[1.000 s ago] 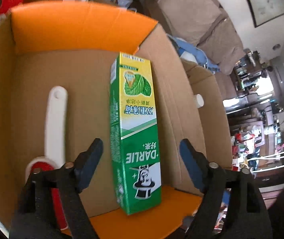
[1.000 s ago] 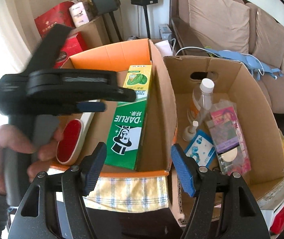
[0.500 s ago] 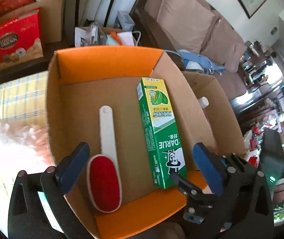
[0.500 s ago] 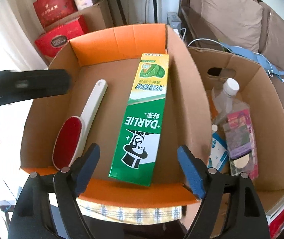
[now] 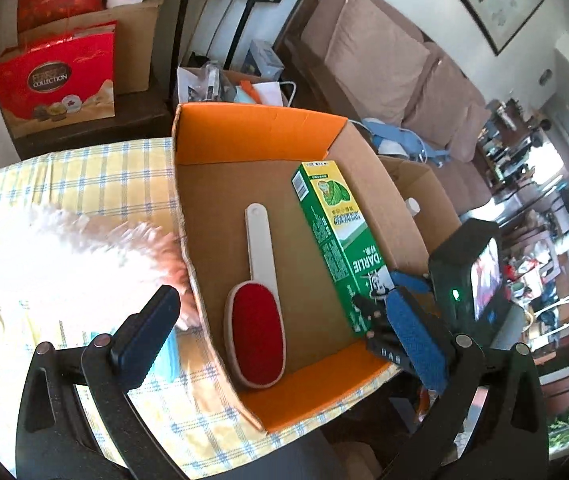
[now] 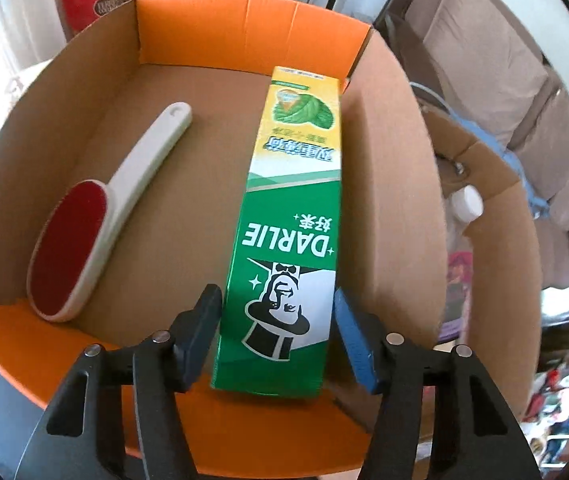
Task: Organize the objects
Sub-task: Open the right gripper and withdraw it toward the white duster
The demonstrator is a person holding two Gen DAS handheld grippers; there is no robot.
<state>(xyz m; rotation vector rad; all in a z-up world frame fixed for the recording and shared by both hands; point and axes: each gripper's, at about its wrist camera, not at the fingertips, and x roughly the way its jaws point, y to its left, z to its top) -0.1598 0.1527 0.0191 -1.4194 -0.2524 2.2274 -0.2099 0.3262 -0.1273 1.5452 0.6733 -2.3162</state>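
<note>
A green Darlie toothpaste box (image 6: 292, 236) lies in a cardboard box with orange flaps (image 6: 244, 36), along its right wall. A white-handled lint brush with a red pad (image 6: 84, 232) lies at the left. My right gripper (image 6: 276, 328) is open, its jaws on either side of the toothpaste box's near end, not clamped. In the left wrist view my left gripper (image 5: 284, 336) is open and empty above the near edge of the cardboard box (image 5: 252, 132), over the lint brush (image 5: 258, 312). The toothpaste box (image 5: 336, 240) and the right gripper (image 5: 400, 312) show at its right.
A fluffy white duster (image 5: 68, 252) lies on the yellow checked cloth (image 5: 84, 172) left of the box. A second cardboard box (image 6: 496, 216) with a bottle (image 6: 466, 202) stands to the right. Red gift bags (image 5: 56, 80) and a sofa (image 5: 388, 64) are behind.
My left gripper has pulled back and up, away from the toothpaste box. My right gripper has moved down into the box and now straddles the toothpaste box's near end.
</note>
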